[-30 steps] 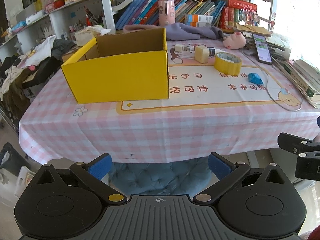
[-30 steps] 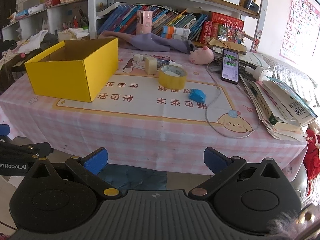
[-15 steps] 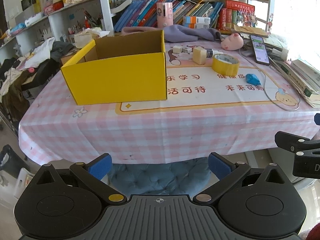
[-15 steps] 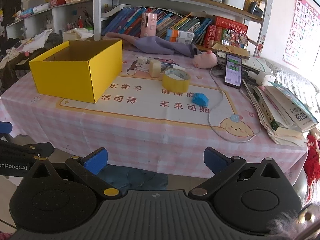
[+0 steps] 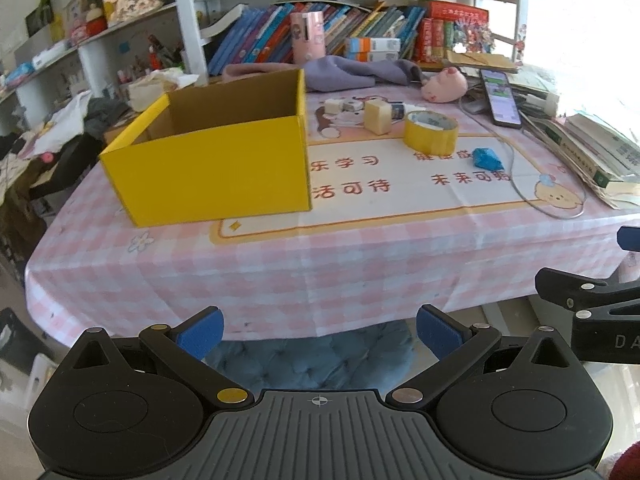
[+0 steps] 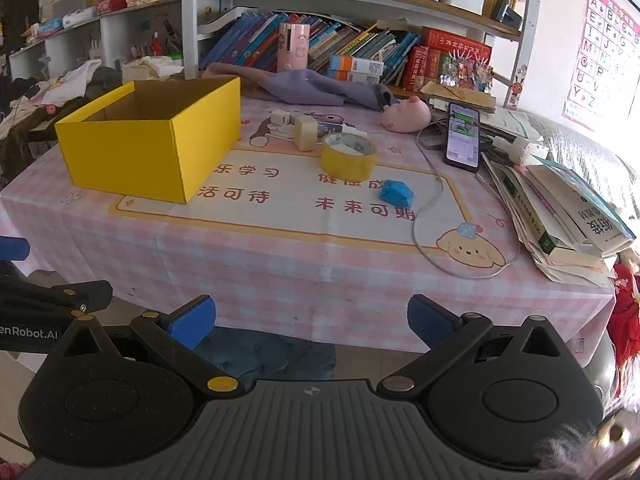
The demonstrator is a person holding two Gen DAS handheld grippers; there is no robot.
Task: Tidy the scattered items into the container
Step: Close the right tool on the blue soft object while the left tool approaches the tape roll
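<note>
An open yellow cardboard box (image 5: 216, 172) (image 6: 148, 152) stands on the left of the pink checked tablecloth; what lies inside is hidden. To its right lie a yellow tape roll (image 5: 430, 132) (image 6: 348, 156), a small blue crumpled object (image 5: 487, 158) (image 6: 396, 193), a pale yellow block (image 5: 377, 117) (image 6: 306, 133) and a small white cube (image 5: 333, 106) (image 6: 280, 117). My left gripper (image 5: 319, 332) and my right gripper (image 6: 311, 320) both hang open and empty in front of the table's near edge, well short of every item.
A phone (image 6: 463, 136) with a grey cable (image 6: 428, 208), a pink pig toy (image 6: 406, 116), a purple cloth (image 6: 308, 86) and stacked books (image 6: 560, 216) crowd the right and back. Bookshelves (image 6: 352, 52) rise behind. A blue cushioned seat (image 5: 312, 356) sits below the table edge.
Both grippers have drawn a little closer to the table and risen slightly, so the box and items look larger. Both remain open.
</note>
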